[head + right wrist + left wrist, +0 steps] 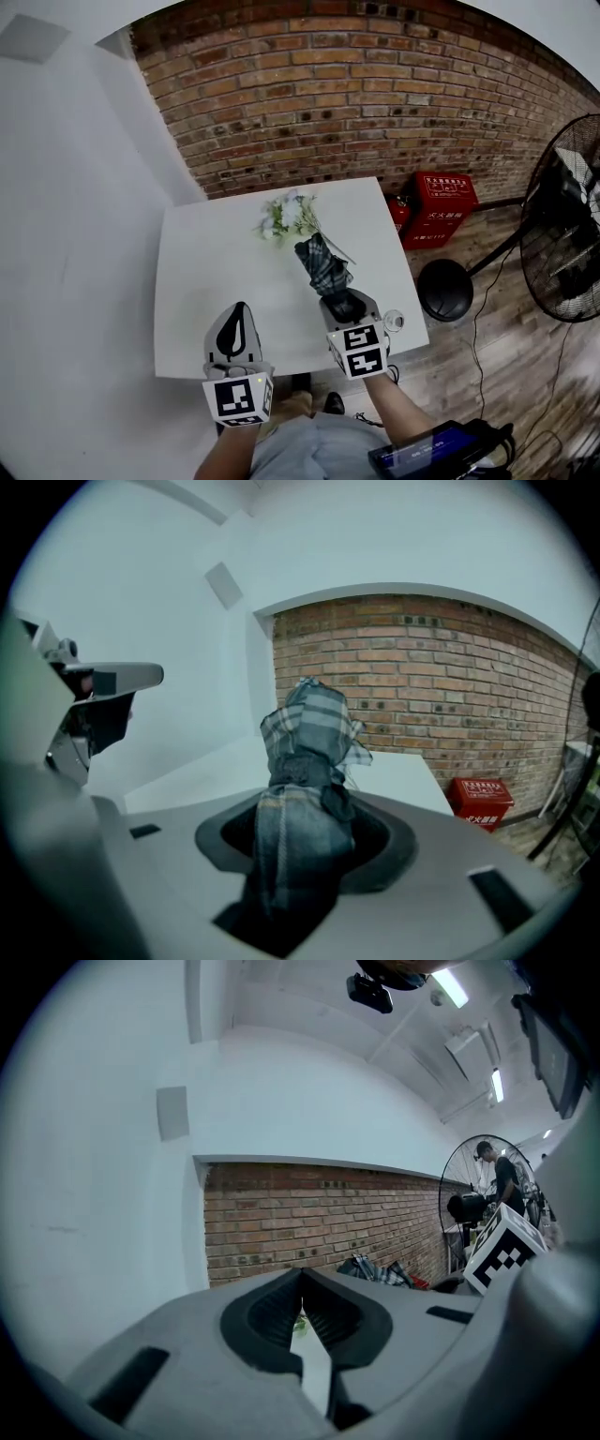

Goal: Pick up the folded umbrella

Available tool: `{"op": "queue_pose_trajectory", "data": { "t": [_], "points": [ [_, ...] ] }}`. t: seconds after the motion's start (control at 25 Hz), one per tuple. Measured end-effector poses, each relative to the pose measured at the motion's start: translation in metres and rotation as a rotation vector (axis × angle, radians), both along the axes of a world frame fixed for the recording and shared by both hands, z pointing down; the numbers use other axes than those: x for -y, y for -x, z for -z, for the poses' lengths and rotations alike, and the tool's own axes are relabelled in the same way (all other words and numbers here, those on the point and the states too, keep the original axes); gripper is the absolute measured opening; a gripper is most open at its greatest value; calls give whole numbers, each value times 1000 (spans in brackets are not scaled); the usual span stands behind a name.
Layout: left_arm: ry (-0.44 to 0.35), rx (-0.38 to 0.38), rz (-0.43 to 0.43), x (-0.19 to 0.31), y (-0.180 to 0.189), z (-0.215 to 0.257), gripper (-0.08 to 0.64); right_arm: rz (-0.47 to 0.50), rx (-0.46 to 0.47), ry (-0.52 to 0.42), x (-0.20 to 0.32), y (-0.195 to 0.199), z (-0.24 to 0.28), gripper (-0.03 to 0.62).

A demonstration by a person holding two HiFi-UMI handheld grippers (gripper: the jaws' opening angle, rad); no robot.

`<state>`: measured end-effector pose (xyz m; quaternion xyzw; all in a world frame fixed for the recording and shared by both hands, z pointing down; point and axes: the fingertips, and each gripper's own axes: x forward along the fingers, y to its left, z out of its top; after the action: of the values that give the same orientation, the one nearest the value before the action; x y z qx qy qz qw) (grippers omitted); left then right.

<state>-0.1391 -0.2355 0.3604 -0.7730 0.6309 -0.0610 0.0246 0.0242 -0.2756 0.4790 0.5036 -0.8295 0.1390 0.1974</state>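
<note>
Right gripper (pixel 302 841) clamps folded grey-plaid fabric umbrella (pixel 309 733) over white square table (pixel 202 281) — left gripper (pixel 301 1290) jaws together, empty

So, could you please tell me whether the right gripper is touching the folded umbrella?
Touching. The right gripper view shows the right gripper with its jaws closed on the plaid folded umbrella, whose fabric presses against both sides.

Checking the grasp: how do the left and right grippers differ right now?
The right gripper clamps the folded umbrella; the left gripper holds nothing. Right jaws stand apart around the fabric; left jaws meet at the tips. Both hover over the white table.
</note>
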Motion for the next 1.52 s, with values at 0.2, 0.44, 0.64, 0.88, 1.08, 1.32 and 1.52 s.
{"op": "queue_pose_trajectory", "data": {
  "t": [0.2, 0.44, 0.64, 0.88, 1.08, 1.32, 1.52],
  "points": [
    [-30, 0, 2, -8, -1, 8, 8, 4, 14, -56, -6, 1, 21, 191],
    [-75, 8, 15, -20, -2, 29, 8, 13, 32, -141, -17, -3, 55, 192],
    [-93, 7, 18, -30, -4, 40, 8, 20, 57, -210, -26, -4, 86, 192],
    [-136, 5, 20, -42, -8, 56, 8, 26, 87, -294, -38, -8, 120, 192],
    [-177, 8, 22, -50, -8, 71, 8, 31, 108, -357, -51, -10, 144, 192],
    [-233, -4, 17, -61, -13, 96, 8, 39, 139, -461, -66, -14, 180, 193],
    [-270, -20, 9, -70, -15, 115, 6, 43, 153, -528, -76, -17, 205, 193]
  ]
}}
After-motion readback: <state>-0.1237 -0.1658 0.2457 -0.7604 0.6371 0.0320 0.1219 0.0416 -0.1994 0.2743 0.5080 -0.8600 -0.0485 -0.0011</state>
